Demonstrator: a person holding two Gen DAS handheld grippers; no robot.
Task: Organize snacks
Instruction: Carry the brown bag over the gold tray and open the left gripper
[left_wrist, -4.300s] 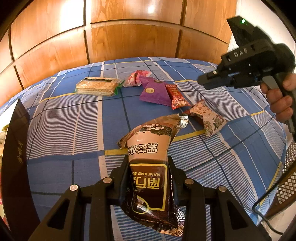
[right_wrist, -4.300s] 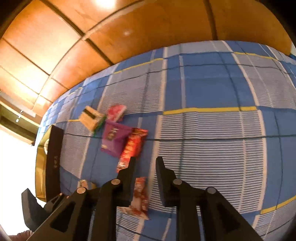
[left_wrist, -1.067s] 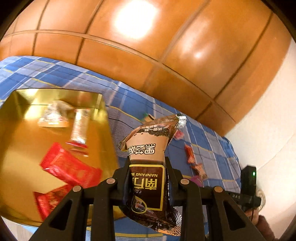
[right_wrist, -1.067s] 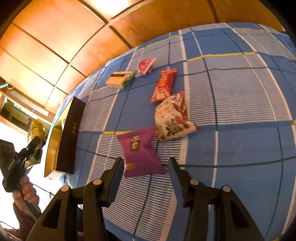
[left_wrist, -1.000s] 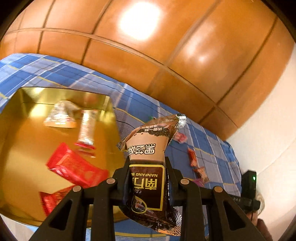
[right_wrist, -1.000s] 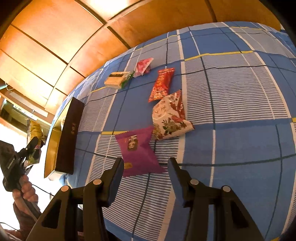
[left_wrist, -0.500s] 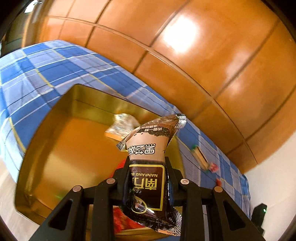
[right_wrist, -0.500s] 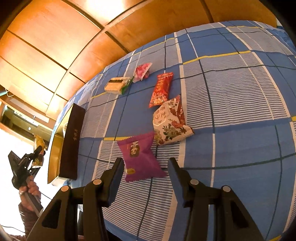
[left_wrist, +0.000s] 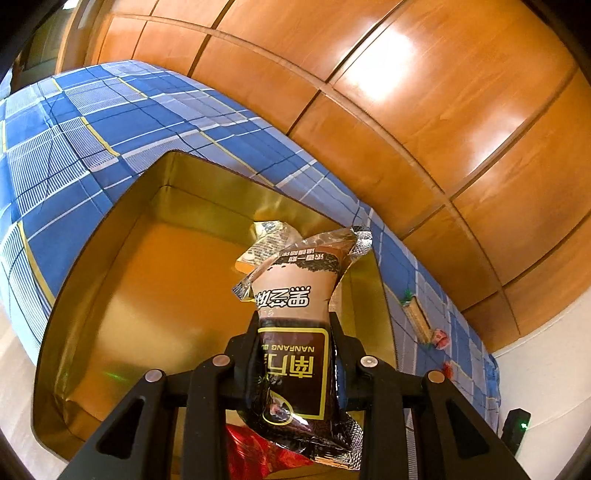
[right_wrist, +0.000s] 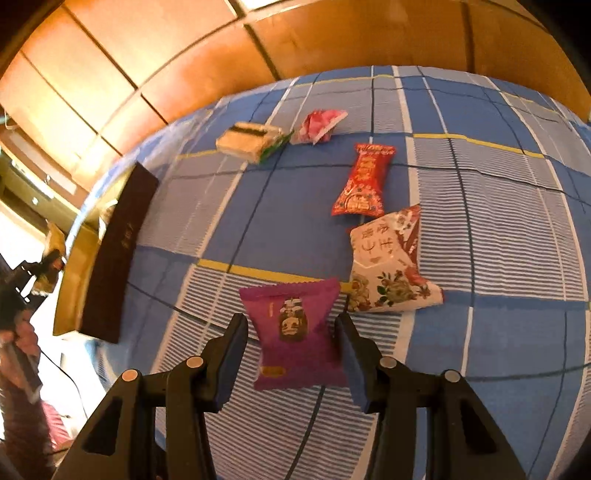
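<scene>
Purple packet (right_wrist: 295, 332) between the closing right tool's (right_wrist: 291, 354) unclenched fingers, not yet gripped.

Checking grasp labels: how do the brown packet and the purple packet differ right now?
Brown packet is clamped in the left tongs and held above the gold tin; purple packet lies flat on the blue plaid cloth.
Right tongs straddle the purple one, just closing, pads not yet pressing.
Brown is long; purple is squarish.
Both are sealed snack packets.
</scene>
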